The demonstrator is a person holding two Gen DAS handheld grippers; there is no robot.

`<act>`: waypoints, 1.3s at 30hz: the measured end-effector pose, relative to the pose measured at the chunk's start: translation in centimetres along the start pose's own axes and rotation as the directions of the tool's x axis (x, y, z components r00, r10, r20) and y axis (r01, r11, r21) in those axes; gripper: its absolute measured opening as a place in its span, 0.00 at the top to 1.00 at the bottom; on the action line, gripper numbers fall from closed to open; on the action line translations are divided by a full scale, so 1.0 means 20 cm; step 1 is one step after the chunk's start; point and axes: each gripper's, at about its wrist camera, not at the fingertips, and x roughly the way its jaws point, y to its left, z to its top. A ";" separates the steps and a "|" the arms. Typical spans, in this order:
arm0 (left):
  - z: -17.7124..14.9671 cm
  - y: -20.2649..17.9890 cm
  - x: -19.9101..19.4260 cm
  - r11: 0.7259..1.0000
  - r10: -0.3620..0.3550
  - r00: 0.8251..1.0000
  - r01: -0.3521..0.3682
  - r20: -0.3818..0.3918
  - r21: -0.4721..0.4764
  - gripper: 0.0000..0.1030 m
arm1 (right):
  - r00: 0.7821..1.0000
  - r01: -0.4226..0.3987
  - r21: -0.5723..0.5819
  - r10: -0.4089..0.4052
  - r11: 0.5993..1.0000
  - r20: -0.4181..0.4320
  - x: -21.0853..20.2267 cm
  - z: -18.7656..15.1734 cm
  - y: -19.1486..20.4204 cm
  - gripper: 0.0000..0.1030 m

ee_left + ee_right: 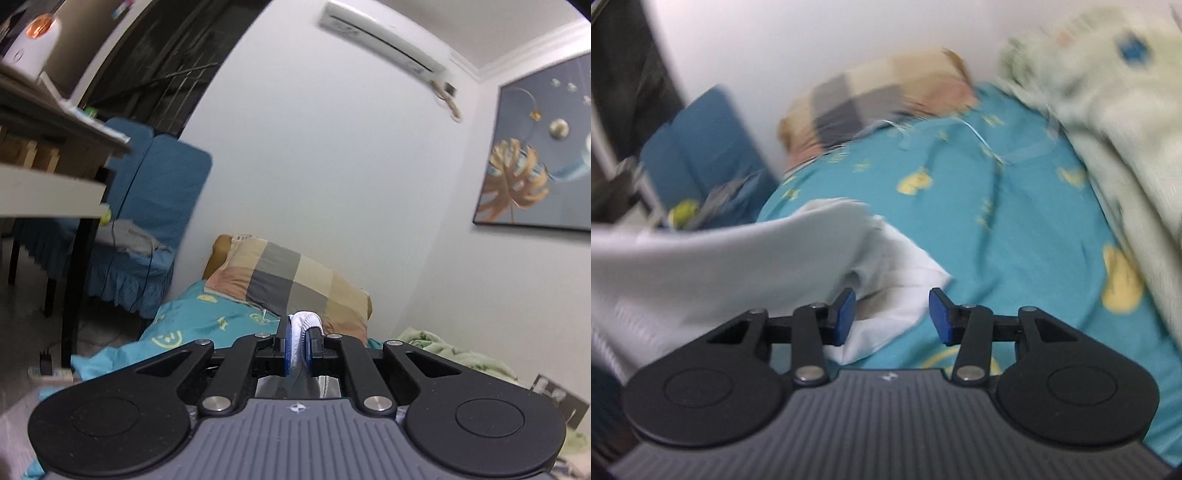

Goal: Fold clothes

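Left gripper (298, 347): fingers pinching white garment (303, 322), lower centre of frame. Right gripper (892, 314): fingers spread; white garment (701, 266) lower left, over teal bed sheet (1015, 229).

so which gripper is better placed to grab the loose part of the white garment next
Right. The right gripper is open just above the white garment on the teal sheet. The left gripper is already shut on white fabric.

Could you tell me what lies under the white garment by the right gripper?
The teal bedsheet shows beneath the white garment; whatever lies under its lifted folds is covered.
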 end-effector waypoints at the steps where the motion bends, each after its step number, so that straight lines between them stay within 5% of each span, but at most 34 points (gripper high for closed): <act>1: 0.00 0.01 0.01 1.000 -0.002 1.000 0.002 -0.006 -0.011 0.93 | 1.000 -0.029 0.048 0.029 0.998 -0.005 -0.01 0.00 -0.03 0.54; 4: 0.00 0.02 0.02 1.000 -0.017 1.000 0.017 -0.026 -0.013 0.93 | 0.983 -0.182 -0.006 0.182 0.983 0.003 -0.06 -0.02 0.06 0.54; 7: 0.00 0.02 0.04 1.000 -0.023 0.999 0.023 -0.046 -0.008 0.93 | 0.932 -0.362 -0.106 0.363 0.926 -0.004 -0.14 -0.08 0.21 0.53; 17: -0.04 -0.02 0.05 0.997 -0.080 0.993 0.078 -0.089 -0.021 0.93 | 0.913 -0.401 -0.289 0.406 0.869 -0.044 -0.15 -0.16 0.46 0.53; 22: -0.05 -0.05 0.04 0.997 -0.077 0.995 0.077 -0.069 -0.007 0.93 | 0.977 -0.203 -0.278 0.215 0.939 0.014 -0.05 -0.13 0.37 0.53; 27: -0.04 -0.05 0.03 0.998 -0.059 0.997 0.059 -0.054 0.004 0.93 | 0.995 -0.099 -0.161 0.103 0.982 0.013 0.00 -0.09 0.22 0.53; 30: -0.05 -0.03 0.05 0.999 -0.027 0.998 0.028 -0.061 0.017 0.93 | 0.980 -0.194 -0.101 0.197 0.976 0.016 -0.04 -0.06 0.19 0.57; 31: -0.05 -0.01 0.06 1.000 -0.015 0.997 0.015 -0.075 0.012 0.93 | 0.974 -0.226 -0.081 0.228 0.971 0.019 -0.06 -0.04 0.18 0.82; 32: -0.06 0.00 0.07 1.000 -0.003 0.996 0.003 -0.088 0.006 0.93 | 0.966 -0.257 -0.060 0.258 0.965 0.022 -0.07 -0.03 0.18 0.92; 35: -0.07 0.08 0.11 0.998 0.039 0.991 -0.044 -0.129 -0.034 0.91 | 0.937 -0.349 0.000 0.348 0.937 0.035 -0.11 0.00 0.15 0.93; 39: -0.13 0.22 0.19 0.982 0.045 0.962 -0.093 -0.269 -0.167 0.73 | 0.913 -0.405 0.030 0.403 0.914 0.057 -0.16 0.04 0.12 0.93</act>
